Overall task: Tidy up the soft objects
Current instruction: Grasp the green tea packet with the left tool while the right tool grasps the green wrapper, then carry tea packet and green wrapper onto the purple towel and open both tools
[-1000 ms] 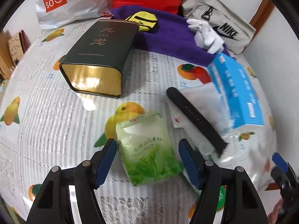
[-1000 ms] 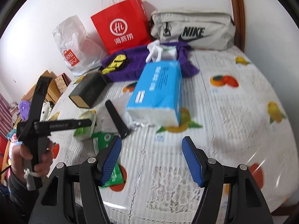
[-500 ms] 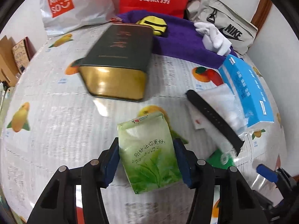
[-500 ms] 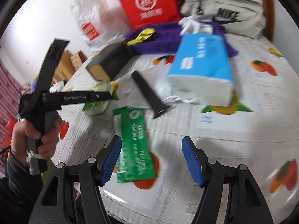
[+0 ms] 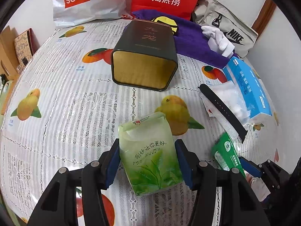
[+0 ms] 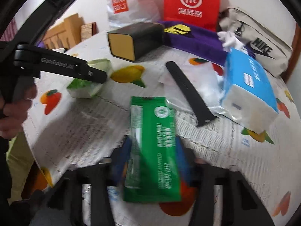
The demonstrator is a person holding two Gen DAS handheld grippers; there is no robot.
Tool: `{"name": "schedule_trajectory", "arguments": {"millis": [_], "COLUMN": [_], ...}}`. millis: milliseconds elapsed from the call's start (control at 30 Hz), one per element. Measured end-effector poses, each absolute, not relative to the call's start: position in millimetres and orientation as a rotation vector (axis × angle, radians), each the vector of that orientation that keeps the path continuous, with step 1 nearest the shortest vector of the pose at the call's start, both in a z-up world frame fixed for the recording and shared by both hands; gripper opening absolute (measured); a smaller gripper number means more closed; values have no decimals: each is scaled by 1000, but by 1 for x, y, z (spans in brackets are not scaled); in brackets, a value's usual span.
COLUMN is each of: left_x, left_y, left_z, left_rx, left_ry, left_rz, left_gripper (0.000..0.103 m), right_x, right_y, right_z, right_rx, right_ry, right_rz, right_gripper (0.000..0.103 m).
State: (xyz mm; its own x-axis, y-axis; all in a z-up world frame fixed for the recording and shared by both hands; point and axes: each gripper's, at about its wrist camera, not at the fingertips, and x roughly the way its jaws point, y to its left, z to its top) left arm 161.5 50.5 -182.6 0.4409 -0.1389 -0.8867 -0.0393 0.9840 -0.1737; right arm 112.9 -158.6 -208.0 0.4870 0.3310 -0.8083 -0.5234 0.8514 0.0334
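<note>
Clamping the pale green tissue pack (image 5: 150,150), the left gripper (image 5: 147,163) aims it at the open tin (image 5: 144,56) beyond; the right gripper's (image 6: 152,162) jaws have just been closing around the dark green packet (image 6: 154,146) on the tablecloth (image 5: 65,103), contact blurred.

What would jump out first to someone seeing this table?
The two packs in front: the left gripper clamps a pale green tissue pack, and the right gripper, jaws just closing, straddles a dark green packet. Behind them a dark tin lies on its side mid-table.
</note>
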Motion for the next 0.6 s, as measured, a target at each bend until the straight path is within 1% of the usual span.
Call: {"name": "schedule_trajectory", "arguments": {"millis": [33, 67, 200, 600], "left_x": [161, 160, 155, 136], "left_y": [50, 50, 53, 49], "left_z": [-183, -183, -183, -183], "left_rx": [-175, -173, -183, -192], "left_ry": [1112, 1110, 1098, 1073], "left_rz": [-65, -67, -84, -92], "left_gripper": [55, 55, 55, 53], "right_x": [114, 115, 115, 98], "right_y": [-159, -160, -168, -229], "right_z": [-208, -207, -205, -204], "right_rx": [-226, -222, -176, -133], "right_ry": [931, 931, 956, 971], "right_rz": [521, 519, 525, 357], "right_gripper": [34, 28, 20, 19]}}
